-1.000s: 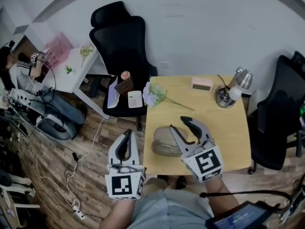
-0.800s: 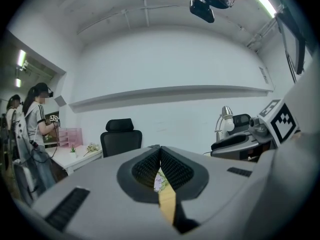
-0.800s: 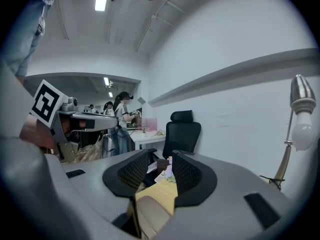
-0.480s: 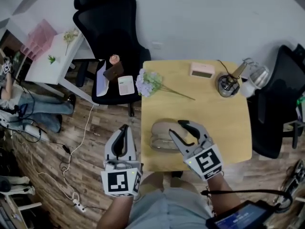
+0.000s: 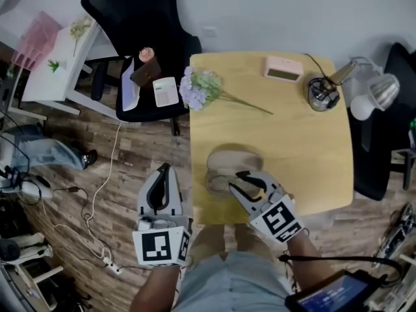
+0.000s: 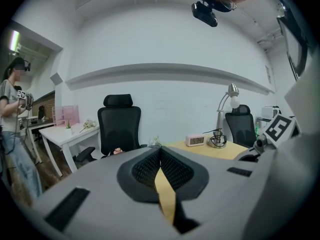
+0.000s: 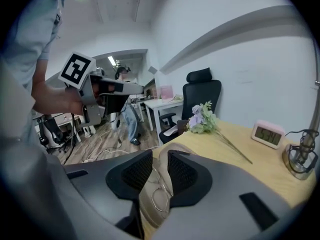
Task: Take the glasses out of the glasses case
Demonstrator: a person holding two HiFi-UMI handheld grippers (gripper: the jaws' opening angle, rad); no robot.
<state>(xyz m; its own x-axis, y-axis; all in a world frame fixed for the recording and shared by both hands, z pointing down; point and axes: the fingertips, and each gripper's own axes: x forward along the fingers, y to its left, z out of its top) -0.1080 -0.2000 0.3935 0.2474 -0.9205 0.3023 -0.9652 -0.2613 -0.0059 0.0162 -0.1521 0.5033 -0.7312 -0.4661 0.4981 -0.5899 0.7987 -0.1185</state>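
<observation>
Just dropped down over the open glasses case [image 5: 224,163] near the front edge of the surface [image 5: 292,129], right gripper [image 5: 235,179] jaws closing around the glasses [image 7: 159,196] inside, not pinching yet; left gripper [image 5: 164,169] jaws pressed together, empty.

A square counter [image 5: 312,148] of pale wood stands in front of me, seen from steeply above. Near its front edge, towards my left, lies an open beige glasses case [image 5: 225,161] with thin wire-framed glasses [image 7: 159,194] resting inside it. At the far left corner lies a bunch of lilac and white flowers [image 5: 200,86], stems pointing towards the middle. Along the far edge sits a small pink clock [image 5: 283,69], and just right of it the round base of a desk lamp [image 5: 323,93].
</observation>
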